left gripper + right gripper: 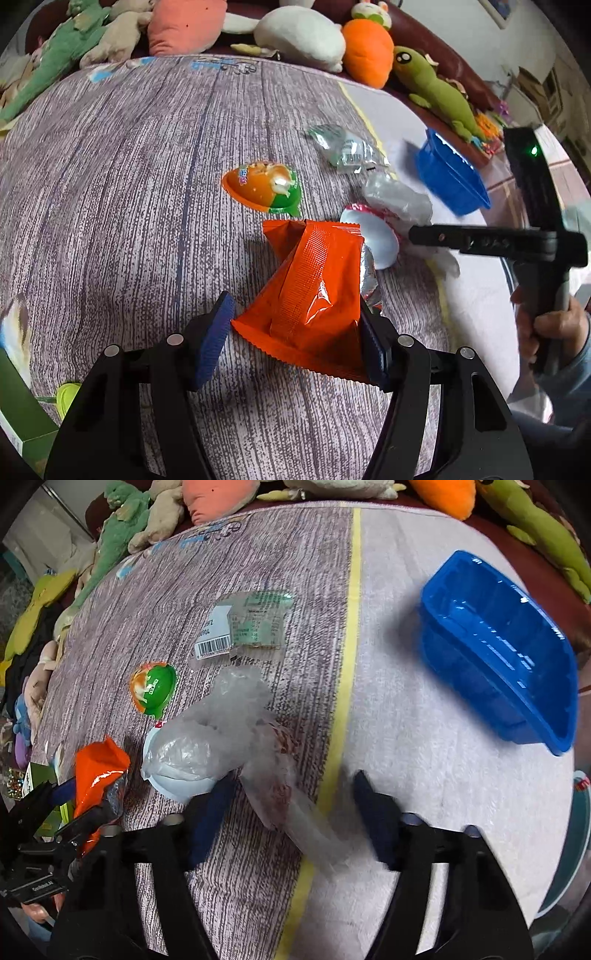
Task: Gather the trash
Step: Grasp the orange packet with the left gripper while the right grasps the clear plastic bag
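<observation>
The table [129,177] has a cloth with a grey wood pattern, and on one side a white part begins after a yellow stripe [347,686]. I take the yellow stripe as the landmark.

The blue plastic tub [498,653] stands on the white part, well apart from the stripe, and it looks empty inside. A row of plush toys [303,33] lies along the far edge of the table, behind the far end of the stripe.

The left gripper [295,339] is on the wood-pattern side, far from the stripe. Its jaws are spread wide, and the orange snack bag [314,291] stands between them. The right pad touches the edge of the bag; the left pad is just beside the corner of the bag, and I cannot tell if it touches.

The right gripper [291,816] hovers over the stripe. Its jaws are wide apart, and a crumpled clear plastic wrapper [236,731] lies between them without being pressed. This wrapper reaches across the stripe. Under its far end lies a pale blue lid [173,779], touching the orange snack bag.

Farther from the stripe is the orange and green egg capsule [153,692]. A flat clear packet with a barcode [243,627] lies near the stripe, beyond the wrapper.
</observation>
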A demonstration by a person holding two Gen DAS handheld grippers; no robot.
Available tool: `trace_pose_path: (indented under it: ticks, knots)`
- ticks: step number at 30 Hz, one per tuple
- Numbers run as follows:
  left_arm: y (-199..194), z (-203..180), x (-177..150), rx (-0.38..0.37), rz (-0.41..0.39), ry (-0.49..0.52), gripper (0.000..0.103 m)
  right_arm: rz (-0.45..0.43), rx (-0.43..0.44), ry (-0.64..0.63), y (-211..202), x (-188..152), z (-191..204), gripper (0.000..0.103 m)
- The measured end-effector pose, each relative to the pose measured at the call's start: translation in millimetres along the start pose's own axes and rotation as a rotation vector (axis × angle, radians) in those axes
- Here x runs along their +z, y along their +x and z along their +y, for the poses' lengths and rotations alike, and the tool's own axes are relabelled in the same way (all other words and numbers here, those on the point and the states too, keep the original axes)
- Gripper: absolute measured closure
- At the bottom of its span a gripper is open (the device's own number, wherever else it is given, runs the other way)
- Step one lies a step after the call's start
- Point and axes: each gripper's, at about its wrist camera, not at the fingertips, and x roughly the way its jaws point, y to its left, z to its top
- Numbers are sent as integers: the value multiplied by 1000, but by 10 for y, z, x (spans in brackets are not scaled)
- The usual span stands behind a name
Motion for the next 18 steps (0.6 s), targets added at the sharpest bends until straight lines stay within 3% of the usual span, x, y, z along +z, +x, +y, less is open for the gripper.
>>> trace_pose_path:
  ticks: [1,3,11,18]
  knots:
    - [3,-3,8,-1,0,-2,39,4,7,2,19,-2,2,54]
    - [1,-22,20,0,-2,-4,39,8,36,18,38,-30,-17,79]
    - [-69,-229,107,-9,-22,36,39,-61,55,53,-315,-177,-191,80]
    - [-102,-637,196,-38,-43,97,39,-104,61,112,-666,-353,-522,80]
